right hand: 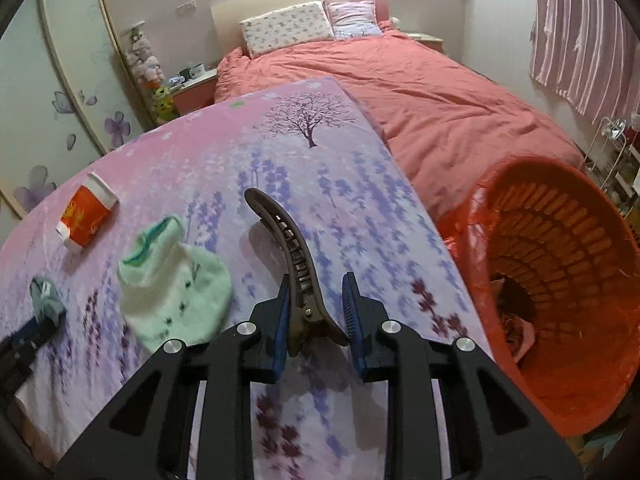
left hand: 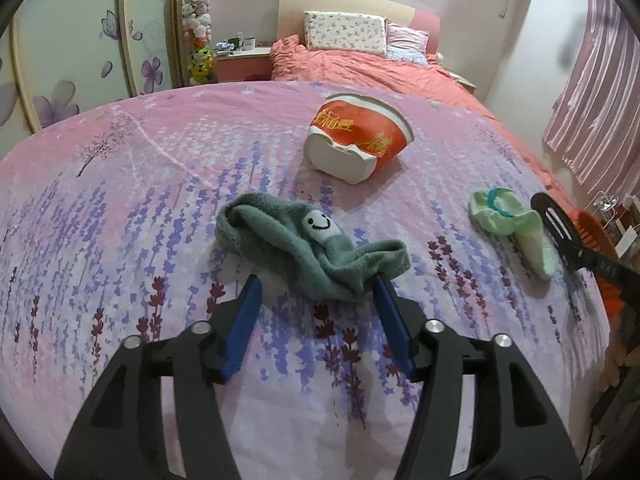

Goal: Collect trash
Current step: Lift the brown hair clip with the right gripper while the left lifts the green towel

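Note:
A crushed red-and-white paper cup (left hand: pixel 357 136) lies on its side on the pink flowered sheet; it also shows in the right wrist view (right hand: pixel 86 212). My left gripper (left hand: pixel 318 282) is open, its blue pads either side of a grey-green smiley sock (left hand: pixel 304 242). My right gripper (right hand: pixel 316 300) holds a dark hair clip (right hand: pixel 294 252) between its pads above the sheet. The clip touches the left pad, and a gap shows at the right pad. A mint sock (right hand: pixel 176 284) lies left of it, also in the left wrist view (left hand: pixel 512 228). An orange basket (right hand: pixel 560 280) stands to the right.
The pink flowered sheet (left hand: pixel 160 184) covers a surface in front of a bed with a coral duvet (right hand: pixel 440 96) and pillows (right hand: pixel 288 28). A wardrobe with flower decals (left hand: pixel 60 60) stands left. A striped curtain (right hand: pixel 584 32) hangs right. The basket holds some scraps.

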Tool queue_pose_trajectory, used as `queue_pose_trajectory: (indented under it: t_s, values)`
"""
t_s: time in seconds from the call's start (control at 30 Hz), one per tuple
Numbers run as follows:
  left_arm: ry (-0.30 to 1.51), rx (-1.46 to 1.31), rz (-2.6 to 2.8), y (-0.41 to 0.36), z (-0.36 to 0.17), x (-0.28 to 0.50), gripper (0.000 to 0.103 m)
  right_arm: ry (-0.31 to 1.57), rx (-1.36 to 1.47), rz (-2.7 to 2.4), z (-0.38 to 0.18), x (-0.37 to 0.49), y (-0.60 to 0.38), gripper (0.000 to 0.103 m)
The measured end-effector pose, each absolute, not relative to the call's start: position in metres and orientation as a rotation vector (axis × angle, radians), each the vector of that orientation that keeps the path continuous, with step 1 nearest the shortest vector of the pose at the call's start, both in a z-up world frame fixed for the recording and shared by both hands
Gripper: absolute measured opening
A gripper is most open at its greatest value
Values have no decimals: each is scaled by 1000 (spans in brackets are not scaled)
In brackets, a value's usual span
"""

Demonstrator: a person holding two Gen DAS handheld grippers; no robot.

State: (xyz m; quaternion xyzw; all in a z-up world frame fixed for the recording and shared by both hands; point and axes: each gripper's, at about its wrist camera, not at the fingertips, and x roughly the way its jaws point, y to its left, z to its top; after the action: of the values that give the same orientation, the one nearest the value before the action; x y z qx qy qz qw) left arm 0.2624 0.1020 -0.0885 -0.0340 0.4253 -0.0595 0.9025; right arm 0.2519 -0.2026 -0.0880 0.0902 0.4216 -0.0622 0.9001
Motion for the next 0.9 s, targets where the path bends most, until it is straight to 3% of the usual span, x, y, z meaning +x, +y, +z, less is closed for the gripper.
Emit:
queue_pose_trajectory:
  t_s: [0.13, 0.6, 0.7, 0.73, 0.77, 0.9]
  values:
    - [869, -69, -117, 99, -83, 263, 68, 868, 160, -132, -89, 251, -200, 25]
    - [907, -74, -43, 97, -89, 294, 69, 868, 160, -87, -86, 255, -198, 29]
    - [900, -70, -40, 96, -88, 296, 54, 866, 155, -75, -86, 257, -196, 29]
    - [897, -76, -47, 95, -88, 297, 40, 864, 157, -65, -85, 258, -195, 21]
    - [895, -77, -56, 94, -87, 298, 29, 856, 160, -54, -84, 257, -194, 21]
    - [878, -65, -80, 89, -84, 297, 22, 831, 177, -34, -80, 252, -191, 19]
